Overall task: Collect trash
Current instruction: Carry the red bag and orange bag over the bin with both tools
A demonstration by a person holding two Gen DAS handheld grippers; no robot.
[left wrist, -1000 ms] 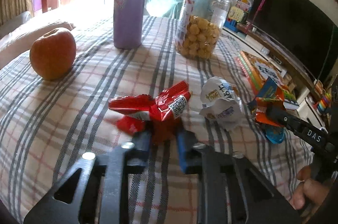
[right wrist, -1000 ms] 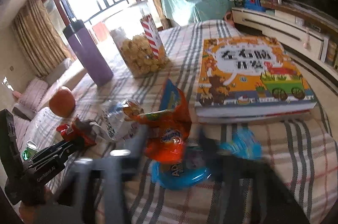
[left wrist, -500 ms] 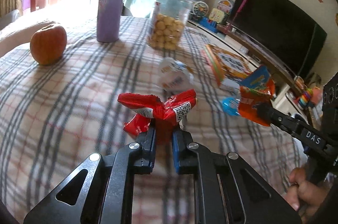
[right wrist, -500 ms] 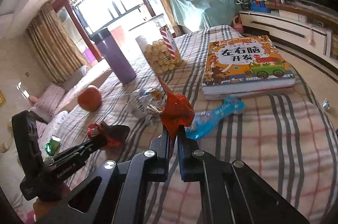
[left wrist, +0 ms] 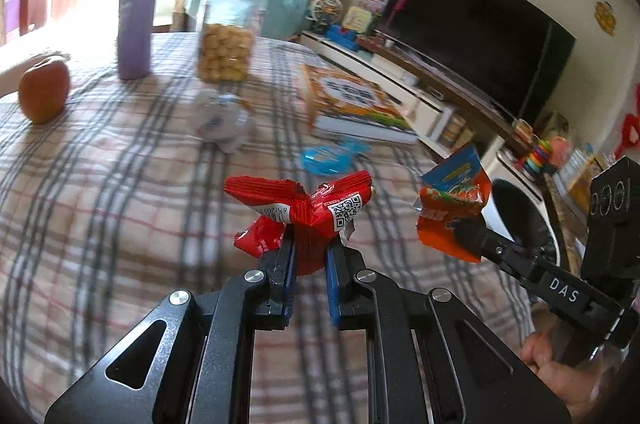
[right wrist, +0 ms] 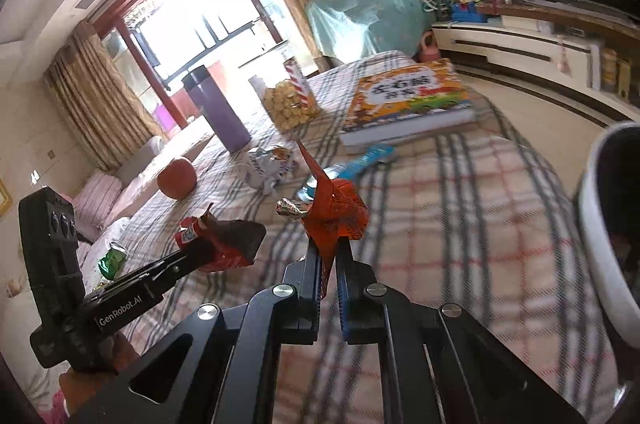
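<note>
Left wrist view: the left gripper [left wrist: 311,248] is clenched on a red wrapper [left wrist: 300,212], lifted clear of the plaid cloth [left wrist: 100,208]. To its right the right gripper [left wrist: 466,236] pinches an orange wrapper [left wrist: 452,212] just short of the bin [left wrist: 524,216], whose white rim sits past the table edge. Both wrappers look feather-light, crinkly and slick; a pinch across a bunched fold, as here, should hold better than one on a flat corner. A white wrapper [left wrist: 222,120] and a blue wrapper [left wrist: 328,156] lie loose on the cloth, near the book [left wrist: 352,104].

Right wrist view: the right gripper [right wrist: 329,256] is shut on the orange wrapper [right wrist: 332,212]; the bin [right wrist: 600,224] opens close at the right. The way there looks open, with only bare cloth between. The bottle [right wrist: 218,112], jar [right wrist: 290,100] and apple [right wrist: 177,178] stand well back, out of the way.
</note>
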